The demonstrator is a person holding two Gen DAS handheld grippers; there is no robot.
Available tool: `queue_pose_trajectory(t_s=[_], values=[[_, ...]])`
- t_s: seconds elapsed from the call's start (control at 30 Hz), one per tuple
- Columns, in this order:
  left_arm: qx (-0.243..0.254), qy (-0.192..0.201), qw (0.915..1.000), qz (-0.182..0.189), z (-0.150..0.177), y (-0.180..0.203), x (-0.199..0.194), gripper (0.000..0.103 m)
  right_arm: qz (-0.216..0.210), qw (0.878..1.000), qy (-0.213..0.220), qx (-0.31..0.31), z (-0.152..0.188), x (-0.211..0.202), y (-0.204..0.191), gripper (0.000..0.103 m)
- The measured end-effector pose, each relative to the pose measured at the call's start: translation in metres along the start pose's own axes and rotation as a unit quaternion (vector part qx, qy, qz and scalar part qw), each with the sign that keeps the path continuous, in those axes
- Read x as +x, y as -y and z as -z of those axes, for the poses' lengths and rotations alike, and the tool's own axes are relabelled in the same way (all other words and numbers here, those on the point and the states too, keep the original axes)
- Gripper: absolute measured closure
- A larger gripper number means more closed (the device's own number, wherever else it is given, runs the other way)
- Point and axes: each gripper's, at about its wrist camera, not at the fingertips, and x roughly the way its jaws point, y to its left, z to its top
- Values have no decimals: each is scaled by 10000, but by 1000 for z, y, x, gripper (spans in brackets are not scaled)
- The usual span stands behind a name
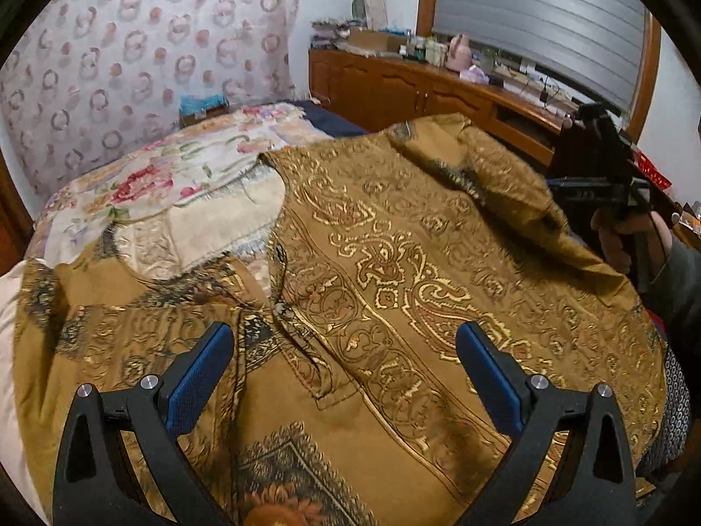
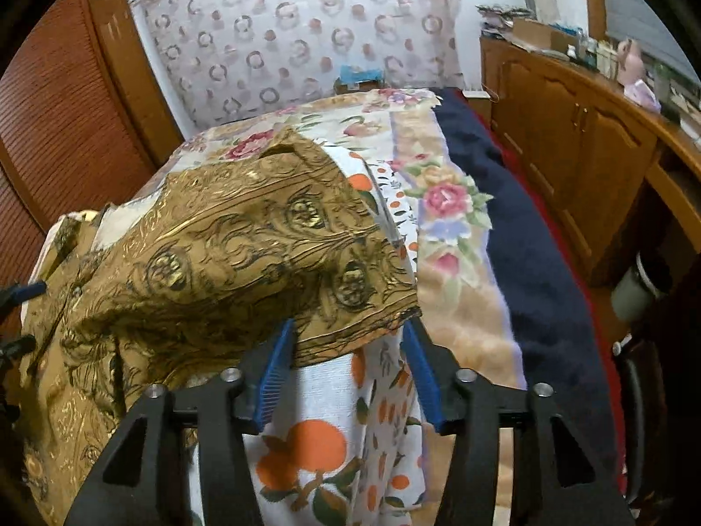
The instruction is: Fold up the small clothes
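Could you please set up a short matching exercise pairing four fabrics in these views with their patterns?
Things:
1. garment
2. cloth under the right claw
3. blanket
4. curtain

Patterns:
A. pink flowers
B. oranges on white
C. rings and dots
D. gold paisley on brown

Pairs: 1-D, 2-B, 3-A, 4-C

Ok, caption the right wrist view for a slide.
Right hand-held gripper, jaws apart, at the hem of a gold patterned garment lying over an orange-print cloth on the bed.

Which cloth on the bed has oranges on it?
The white cloth under the right gripper. The golden-brown garment has swirls, the bedspread has pink flowers.
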Motion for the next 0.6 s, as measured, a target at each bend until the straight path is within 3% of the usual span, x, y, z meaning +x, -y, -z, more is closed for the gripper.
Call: queue_pose_trajectory(t_s=[0.3,0.37,0.47,0.6], values=[[43,-353,9994,8,2,-1,24,2,-354,9993,-65,96,-10,27,0,47],[90,-401,9992,-16,3,1,28,2,-525,9985,-71,103,-10,29,2,57],[260,-475,9984,-170,3,7,32,1,-476,9988,-55,25,-9,31,1,63],[342,-500,9980,-199,3,10,33,0,-44,9997,78,-218,-9,23,-1,89]])
